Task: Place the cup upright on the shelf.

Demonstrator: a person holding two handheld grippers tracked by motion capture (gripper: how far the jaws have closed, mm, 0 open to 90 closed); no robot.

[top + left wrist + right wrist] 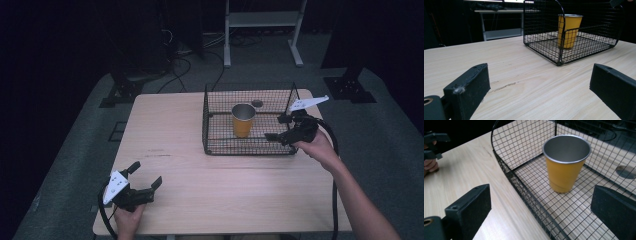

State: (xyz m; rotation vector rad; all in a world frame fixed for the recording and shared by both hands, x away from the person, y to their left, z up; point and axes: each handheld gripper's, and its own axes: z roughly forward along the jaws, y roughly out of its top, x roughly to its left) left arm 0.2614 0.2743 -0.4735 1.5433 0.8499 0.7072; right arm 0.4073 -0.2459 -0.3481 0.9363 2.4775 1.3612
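Note:
A yellow metal cup (pixel 243 120) stands upright inside a black wire basket (pixel 250 148) on the far right part of the wooden table (pixel 200 190). My right gripper (pixel 274 127) is open at the basket's right end, its jaws pointing toward the cup and holding nothing. Its own view has the cup (pixel 565 165) ahead, between the wide-apart jaws of the right gripper (pixel 541 205), above the basket rim (pixel 524 187). My left gripper (pixel 147 173) is open and empty over the table's near left corner. From the left gripper (pixel 541 82), the basket (pixel 544 50) and cup (pixel 569 30) lie well ahead.
A dark round disc (pixel 257 103) lies on the table just behind the cup. A white frame stand (pixel 262 20), cables and dark stand bases (pixel 349 87) sit on the floor beyond the table. Bare wood stretches between the left gripper and the basket.

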